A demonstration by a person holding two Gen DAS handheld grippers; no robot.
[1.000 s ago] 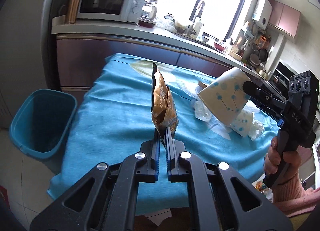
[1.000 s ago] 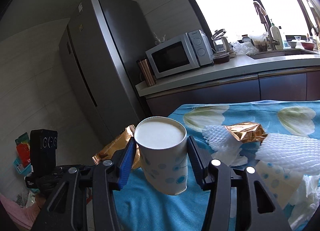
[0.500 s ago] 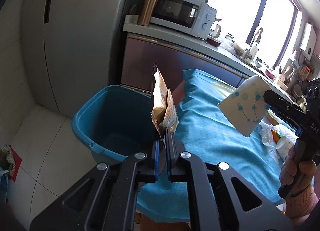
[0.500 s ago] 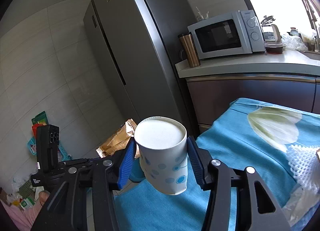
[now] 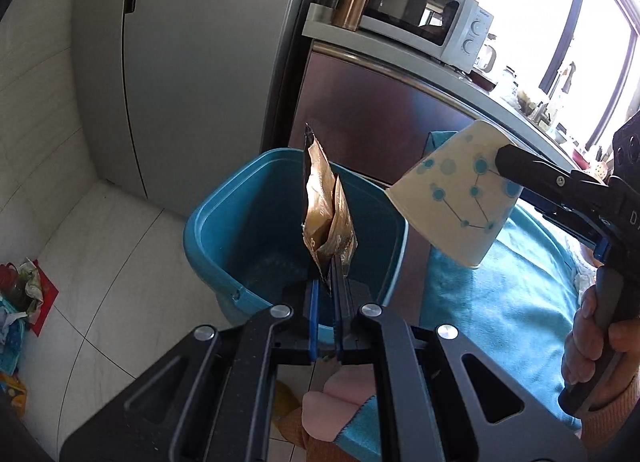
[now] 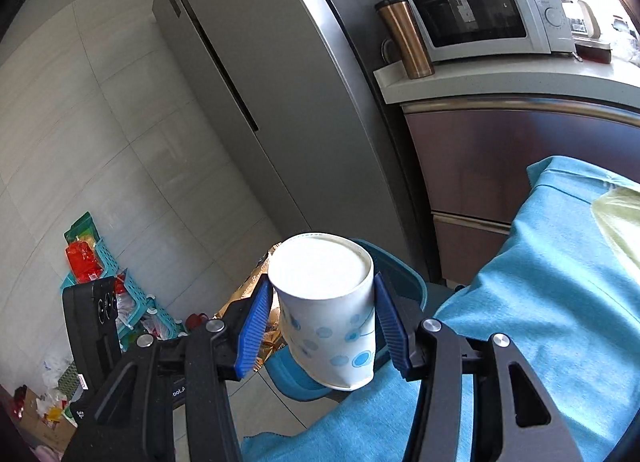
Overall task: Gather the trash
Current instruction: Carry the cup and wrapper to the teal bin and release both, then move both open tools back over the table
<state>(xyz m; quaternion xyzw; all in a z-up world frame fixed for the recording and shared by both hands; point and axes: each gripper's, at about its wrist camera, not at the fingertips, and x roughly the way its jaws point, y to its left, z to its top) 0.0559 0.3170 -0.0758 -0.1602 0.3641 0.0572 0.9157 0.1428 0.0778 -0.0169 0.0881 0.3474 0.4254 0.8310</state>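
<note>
While the left gripper (image 5: 325, 282) pinches a gold snack wrapper (image 5: 326, 210) over the blue trash bin (image 5: 208, 222), the right gripper (image 6: 320, 322), half open, clamps a dotted paper cup (image 6: 332, 326).

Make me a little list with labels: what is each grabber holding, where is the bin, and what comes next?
left gripper: shut on the gold snack wrapper, its fingers pinching the bottom edge
right gripper: shut on the dotted paper cup
bin: blue, on the floor beside the table with the blue cloth
wrapper position: in front of the bin's opening
likely next: probably let go of both over the bin
</note>
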